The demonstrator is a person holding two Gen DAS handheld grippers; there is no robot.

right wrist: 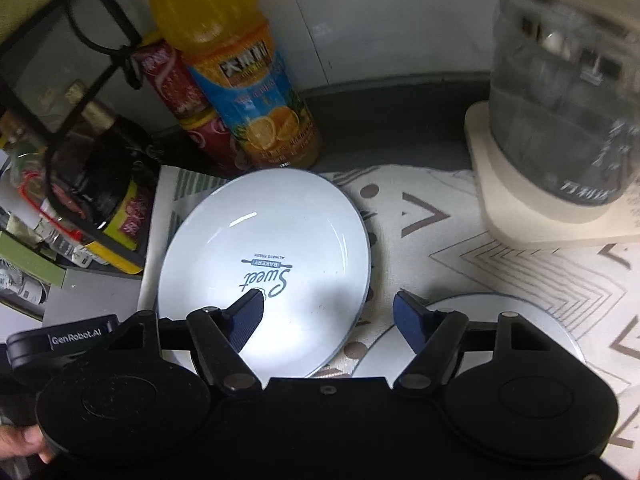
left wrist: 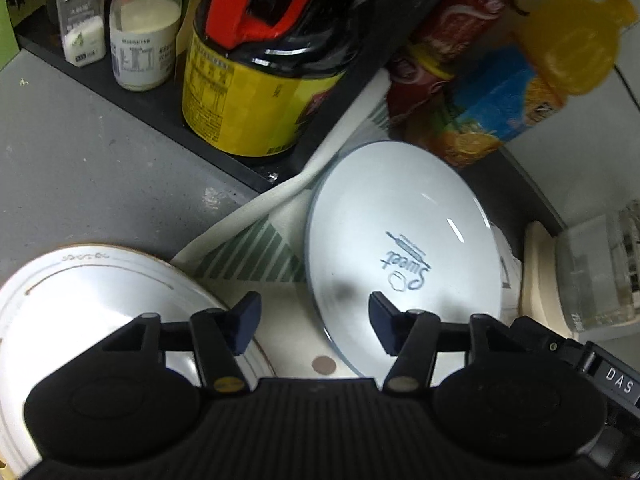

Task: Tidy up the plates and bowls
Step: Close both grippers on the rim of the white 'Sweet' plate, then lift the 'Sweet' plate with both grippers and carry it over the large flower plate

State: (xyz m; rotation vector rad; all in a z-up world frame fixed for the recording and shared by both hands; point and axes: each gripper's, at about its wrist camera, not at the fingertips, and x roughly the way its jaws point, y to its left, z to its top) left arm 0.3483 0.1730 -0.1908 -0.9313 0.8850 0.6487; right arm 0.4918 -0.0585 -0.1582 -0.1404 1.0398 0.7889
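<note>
A white plate with blue "Sweet Bakery" print (left wrist: 400,240) (right wrist: 268,248) lies on a patterned cloth. A white plate with gold trim (left wrist: 100,296) lies to its left in the left wrist view. A second white dish with a blue rim (right wrist: 472,320) shows under the right gripper's right finger. My left gripper (left wrist: 314,326) is open and empty, hovering between the two plates. My right gripper (right wrist: 328,322) is open and empty, its left finger over the "Sweet" plate's near part.
A patterned cloth (right wrist: 500,248) covers the grey counter (left wrist: 80,168). A black rack (left wrist: 168,120) holds a soy sauce jug (left wrist: 256,92) and small bottles (left wrist: 140,40). An orange juice bottle (right wrist: 248,92), red cans (right wrist: 180,84) and a glass kettle on a cream base (right wrist: 560,128) stand behind.
</note>
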